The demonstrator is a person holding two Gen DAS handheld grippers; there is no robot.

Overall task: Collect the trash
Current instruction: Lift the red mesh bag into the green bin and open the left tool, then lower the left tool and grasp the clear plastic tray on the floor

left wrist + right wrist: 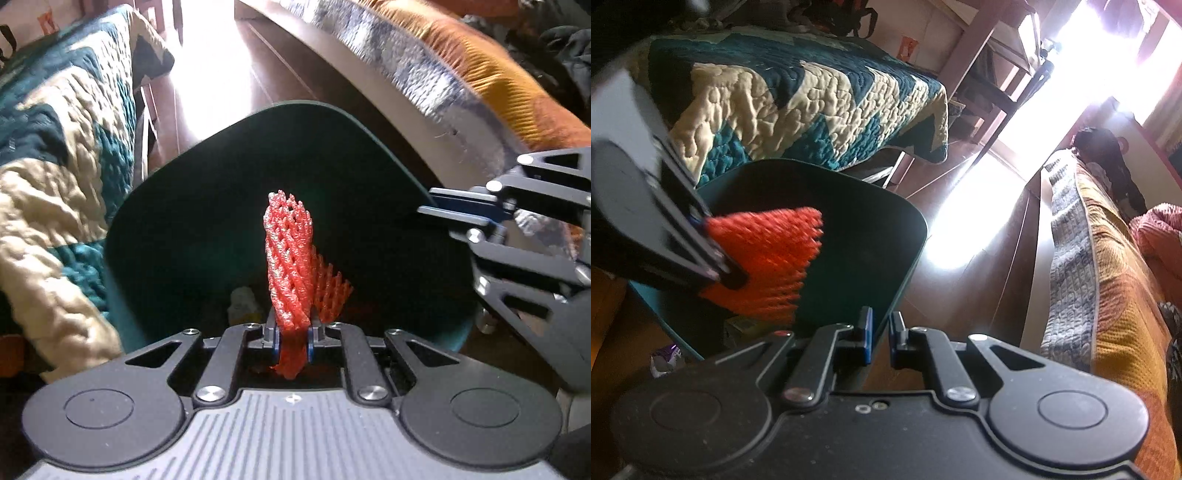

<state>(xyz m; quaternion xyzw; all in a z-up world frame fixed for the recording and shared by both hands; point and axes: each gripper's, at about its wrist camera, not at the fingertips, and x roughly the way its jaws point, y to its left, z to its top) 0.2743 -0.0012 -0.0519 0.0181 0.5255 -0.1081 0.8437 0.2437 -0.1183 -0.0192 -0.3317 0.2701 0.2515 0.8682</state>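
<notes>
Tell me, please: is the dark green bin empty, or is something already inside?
Not empty. Past the red foam net, a pale crumpled piece lies at the bottom of the bin.

My left tongs [291,338] pinch a piece of red foam fruit netting [290,258], an open-mesh sleeve flattened where the jaws close on it. It stands nearly upright from the tips, one end fanning out to the side, and sits over the mouth of a dark green plastic trash bin [155,192] with rounded corners. The bin is tilted toward me, its rim gripped by my right tongs [881,338]. Deep inside lie a pale crumpled scrap [242,299] and other bits I cannot make out.
</notes>
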